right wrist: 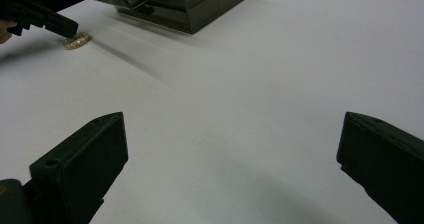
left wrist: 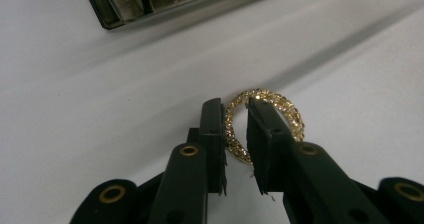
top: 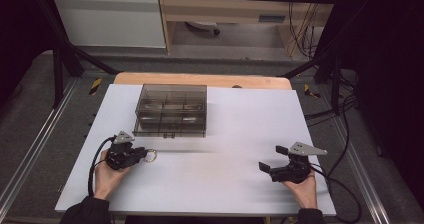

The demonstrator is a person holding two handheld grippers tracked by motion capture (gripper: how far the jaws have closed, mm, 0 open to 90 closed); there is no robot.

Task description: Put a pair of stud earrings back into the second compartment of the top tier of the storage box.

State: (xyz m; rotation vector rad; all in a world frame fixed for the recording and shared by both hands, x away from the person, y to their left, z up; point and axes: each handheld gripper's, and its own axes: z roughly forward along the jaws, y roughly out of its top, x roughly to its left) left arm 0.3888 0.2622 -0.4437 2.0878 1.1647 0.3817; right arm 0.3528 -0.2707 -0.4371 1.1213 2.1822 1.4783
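High view: left gripper point(top: 141, 155) low on white tabletop point(top: 225, 134), tips at small gold studded ring point(top: 151, 155). Smoky clear plastic compartment box point(top: 171, 110) stands well behind, near far edge. Right gripper point(top: 272, 159) rests apart, idle.

Left gripper view: jaws narrowed around near side of ring point(left wrist: 265, 119), one inside hoop, one outside; rim looks pinched. Ring lies on tabletop.

Right gripper view: jaws spread wide, nothing between. Ring point(right wrist: 76, 40) far left beside box point(right wrist: 185, 1).

Judgement: grasp just made; lifting and placing in box remain.
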